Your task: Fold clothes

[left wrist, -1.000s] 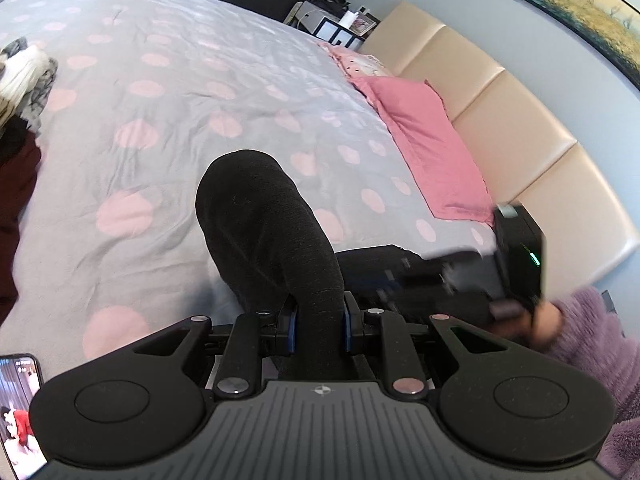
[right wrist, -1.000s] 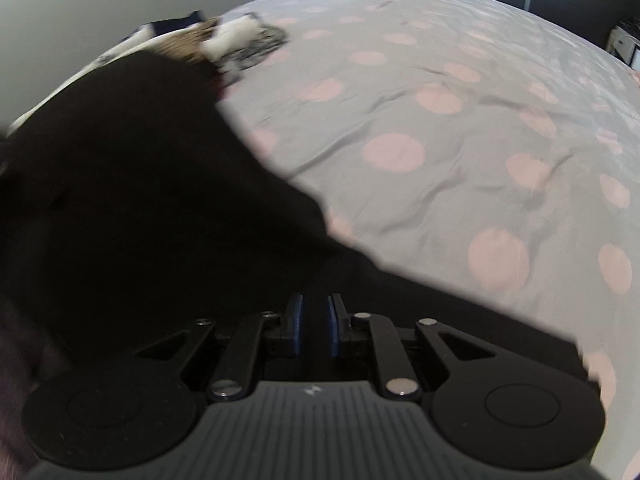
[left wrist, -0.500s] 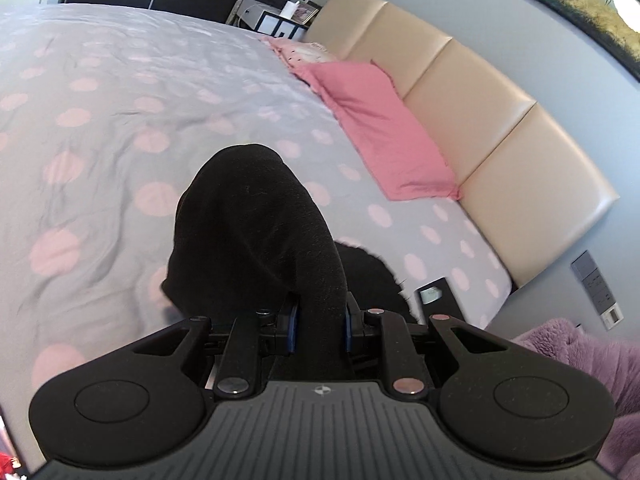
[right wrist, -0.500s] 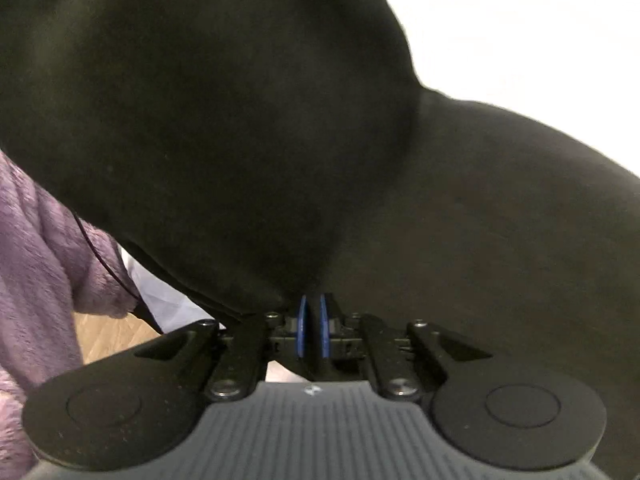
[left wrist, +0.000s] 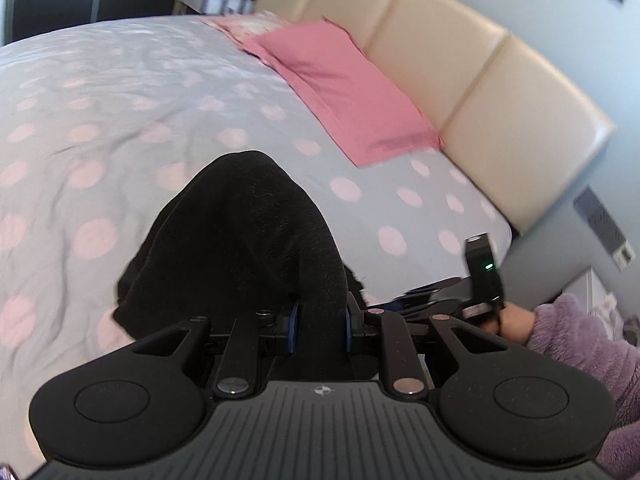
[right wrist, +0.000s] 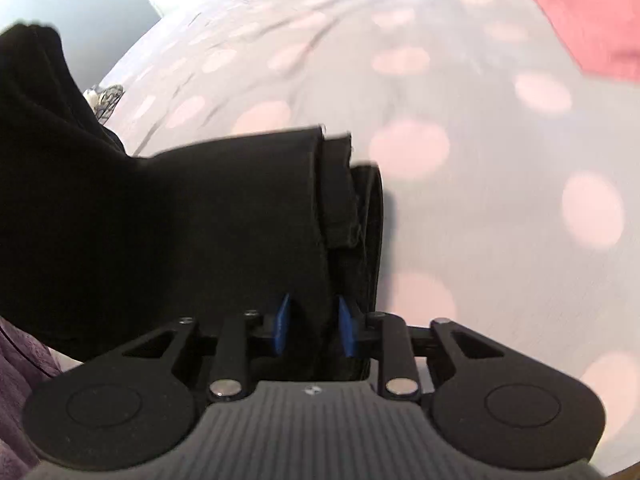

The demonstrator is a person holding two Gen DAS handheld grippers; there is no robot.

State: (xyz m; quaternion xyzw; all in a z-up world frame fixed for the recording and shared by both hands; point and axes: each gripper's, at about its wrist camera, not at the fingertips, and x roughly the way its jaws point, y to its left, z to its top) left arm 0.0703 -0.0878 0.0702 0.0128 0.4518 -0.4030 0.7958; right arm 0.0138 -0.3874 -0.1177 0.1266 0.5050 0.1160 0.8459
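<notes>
Black garment point(left wrist: 240, 240), thick and soft, bunched into a hump above the near part of the spotted bedspread point(left wrist: 100, 120); in the right wrist view point(right wrist: 200, 220) spread flatter, with layered hems stacked at its right edge over the cover.

Gripped by the left gripper point(left wrist: 320, 322) on a narrow fold rising straight out between the blue pads point(left wrist: 294, 326), jaws only a little apart and pressing cloth on both sides. At the right gripper point(right wrist: 312, 326), jaws just been opening; black cloth lying between them, blue pads point(right wrist: 282, 328) standing slightly clear of it as far as the blur allows, so probably a release rather than a hold.

Step in hand, as a judgement: laying a folded edge down on the bed. To do well: set the right-hand end flat with hems aligned before pulling away; keep the left pinch firm and the cloth taut between the two ends, so no slack wrinkles under the fold; lower the left side level, not twisted.

Farther out: pink pillow point(left wrist: 340, 88) against the cream padded headboard point(left wrist: 480, 80) at far right; right gripper body point(left wrist: 482, 276) seen from the left camera at near right, held by a hand point(left wrist: 510, 320) in a fluffy purple sleeve point(left wrist: 580, 344).
</notes>
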